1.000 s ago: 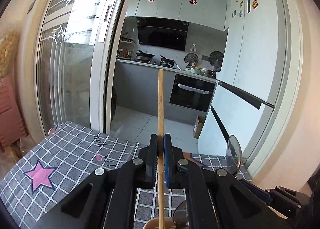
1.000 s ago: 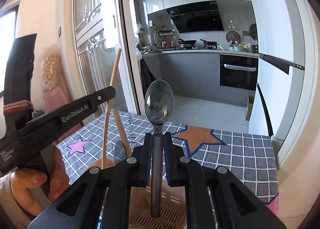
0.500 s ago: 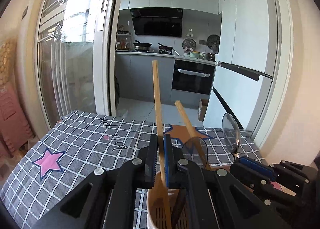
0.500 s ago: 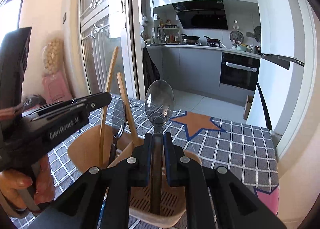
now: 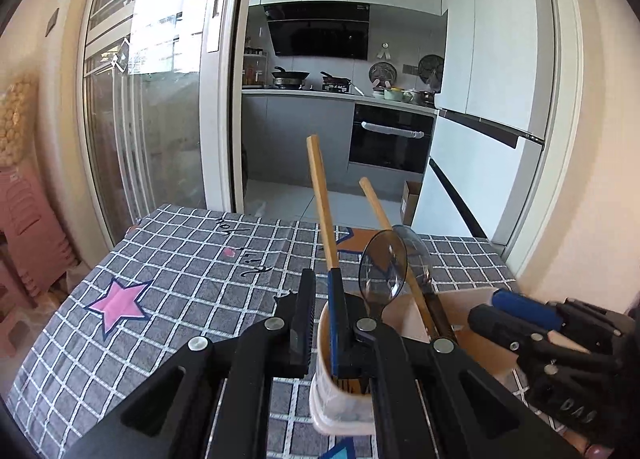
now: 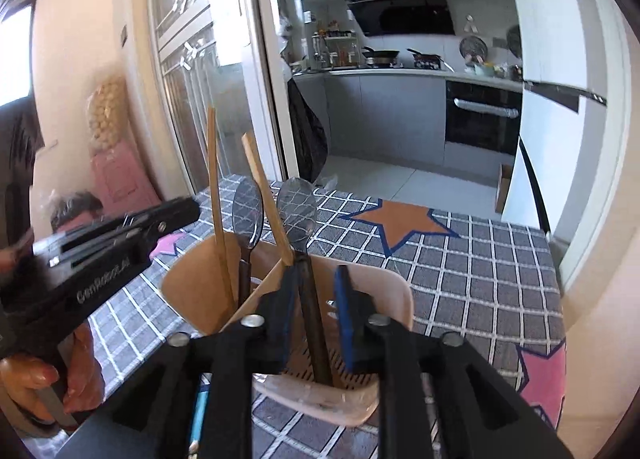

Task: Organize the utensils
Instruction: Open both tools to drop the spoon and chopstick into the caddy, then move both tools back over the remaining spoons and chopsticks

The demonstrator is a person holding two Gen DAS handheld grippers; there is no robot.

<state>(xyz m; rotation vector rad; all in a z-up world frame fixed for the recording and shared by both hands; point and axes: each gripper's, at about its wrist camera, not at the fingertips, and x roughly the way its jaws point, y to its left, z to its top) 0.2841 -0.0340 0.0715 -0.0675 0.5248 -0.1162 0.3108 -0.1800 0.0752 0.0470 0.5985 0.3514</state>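
Note:
A beige utensil holder (image 6: 384,299) stands on the checked tablecloth; it also shows in the left wrist view (image 5: 332,399). In it stand two wooden chopsticks (image 5: 322,203) (image 6: 214,187) and two metal spoons (image 5: 382,267) (image 6: 296,215). My left gripper (image 5: 320,291) is open over the holder's left rim, with one chopstick leaning on its right finger. My right gripper (image 6: 316,291) is open above the holder, a spoon handle standing loose between its fingers. Each gripper shows in the other's view: the left one in the right wrist view (image 6: 120,235), the right one in the left wrist view (image 5: 520,319).
The table (image 5: 160,279) has a grey checked cloth with pink and orange stars. A glass sliding door (image 5: 152,119) is behind it on the left, a white fridge (image 5: 488,139) on the right. A hand holds the left gripper (image 6: 32,379).
Both grippers lowered toward the holder and opened. The chopstick and the spoon were let go and now stand in the holder.

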